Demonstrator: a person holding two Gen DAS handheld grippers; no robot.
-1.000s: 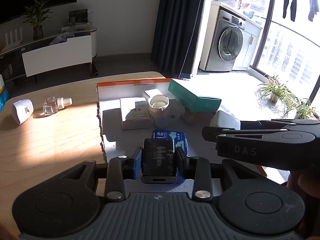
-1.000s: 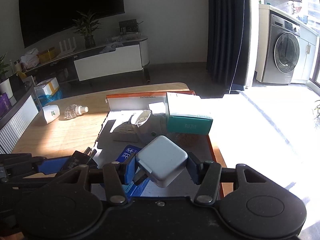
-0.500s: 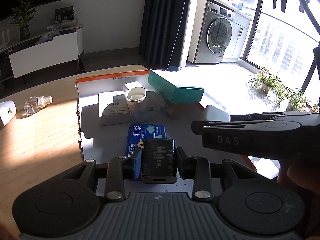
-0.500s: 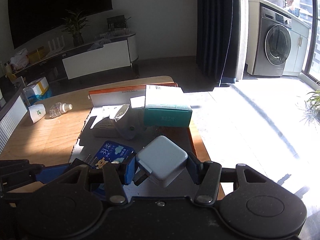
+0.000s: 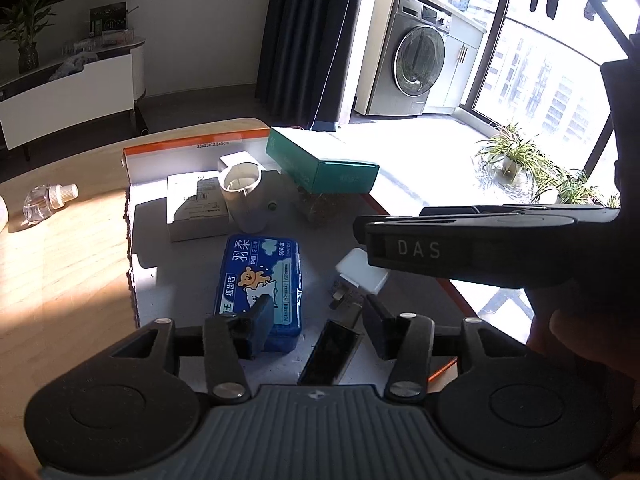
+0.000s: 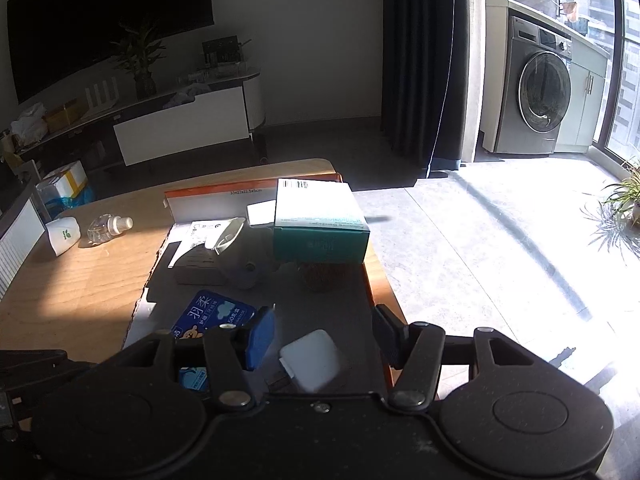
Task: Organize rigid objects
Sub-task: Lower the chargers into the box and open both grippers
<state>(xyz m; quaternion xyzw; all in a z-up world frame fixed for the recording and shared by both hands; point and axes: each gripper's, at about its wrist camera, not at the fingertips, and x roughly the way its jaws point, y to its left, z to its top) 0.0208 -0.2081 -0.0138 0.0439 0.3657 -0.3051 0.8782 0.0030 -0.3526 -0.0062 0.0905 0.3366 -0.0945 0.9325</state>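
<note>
My left gripper (image 5: pixel 316 320) is open; a black power bank (image 5: pixel 328 354) lies free between its fingers on the floor of the shallow orange-edged box (image 5: pixel 192 146). My right gripper (image 6: pixel 324 334) is open above a white charger plug (image 6: pixel 310 360), which also shows in the left wrist view (image 5: pixel 362 272), lying in the box. The right gripper's body (image 5: pixel 480 248) crosses the left wrist view at right. A blue floss box (image 5: pixel 258 280) lies beside the power bank.
In the box stand a teal carton (image 5: pixel 324 164), a white cup-shaped device (image 5: pixel 246 192) and a white flat packet (image 5: pixel 196 206). On the wooden table (image 5: pixel 60 272) to the left lie a small clear bottle (image 5: pixel 48 200) and a white cup (image 6: pixel 64 234).
Both grippers lowered toward the box and opened. The left let go of the black power bank and the right let go of the white charger; both now lie in the box.
</note>
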